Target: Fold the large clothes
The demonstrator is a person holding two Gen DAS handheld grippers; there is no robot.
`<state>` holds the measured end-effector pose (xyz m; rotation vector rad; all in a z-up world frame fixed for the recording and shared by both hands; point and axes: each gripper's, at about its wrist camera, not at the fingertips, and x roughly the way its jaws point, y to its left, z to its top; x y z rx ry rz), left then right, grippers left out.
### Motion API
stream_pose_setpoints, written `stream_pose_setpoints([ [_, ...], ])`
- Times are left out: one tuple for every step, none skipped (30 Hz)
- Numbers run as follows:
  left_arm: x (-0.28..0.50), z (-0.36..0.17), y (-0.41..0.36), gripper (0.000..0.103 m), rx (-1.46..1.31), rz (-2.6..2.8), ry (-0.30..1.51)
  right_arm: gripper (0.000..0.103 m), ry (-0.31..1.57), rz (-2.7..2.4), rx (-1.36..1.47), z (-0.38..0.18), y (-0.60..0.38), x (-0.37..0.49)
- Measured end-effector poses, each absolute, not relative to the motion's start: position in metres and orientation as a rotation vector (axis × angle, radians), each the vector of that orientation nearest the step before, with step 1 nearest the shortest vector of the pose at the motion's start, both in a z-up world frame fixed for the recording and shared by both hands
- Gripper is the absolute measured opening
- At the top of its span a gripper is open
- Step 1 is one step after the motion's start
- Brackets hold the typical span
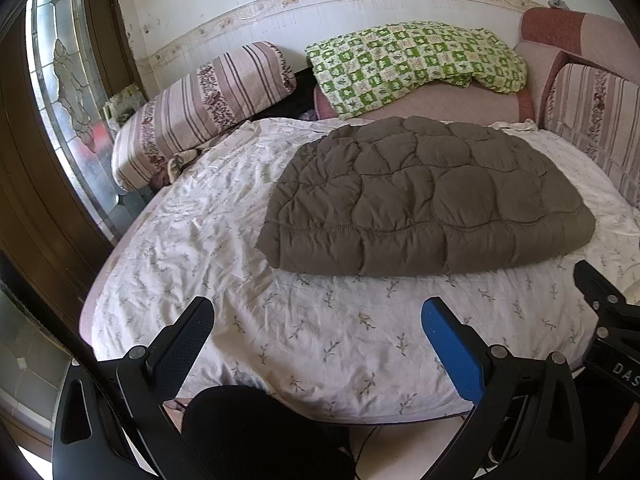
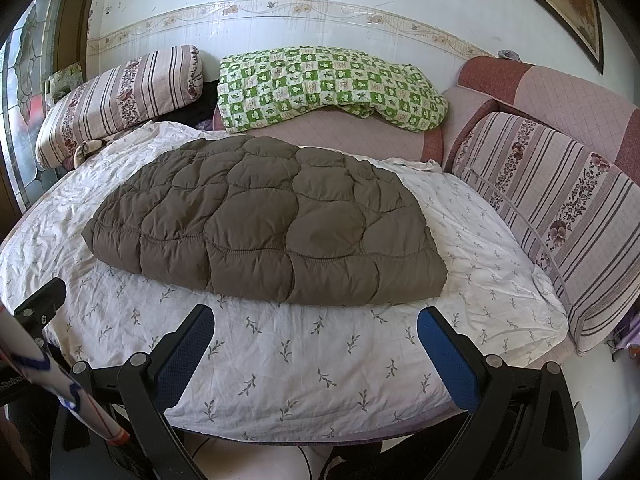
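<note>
Bed (image 2: 320, 360): sheet bare under both grippers.
Coat (image 2: 264, 220): folded, ahead, long axis crosswise.
Left gripper (image 1: 318, 320): spread, empty.
Right gripper (image 2: 316, 322): spread, empty, slightly nearer.

Both wrist views look forward from the bed's (image 1: 280, 340) near edge, angled slightly down. Left view sits further left, catching the door (image 1: 60, 120). Both share the brown jacket (image 2: 264, 220) ahead.
</note>
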<state>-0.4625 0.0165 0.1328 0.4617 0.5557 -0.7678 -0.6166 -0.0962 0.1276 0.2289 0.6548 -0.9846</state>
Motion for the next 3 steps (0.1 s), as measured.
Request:
stream_pose_setpoints([
  [-0.4626,0.1325,0.0188,0.103,0.454,-0.768,0.552,0.103,0.656,-0.983,0.228,0.1267,-0.0959,-0.6166],
  [-0.4628,0.1316,0.0196,0.103,0.453,-0.764,0.544,0.103,0.657,-0.984,0.226,0.1257,-0.0957,-0.6167],
  [-0.4628,0.1314,0.0203,0.103,0.454,-0.762,0.537,0.103,0.657,-0.985,0.227,0.1253,-0.0954,-0.6164],
])
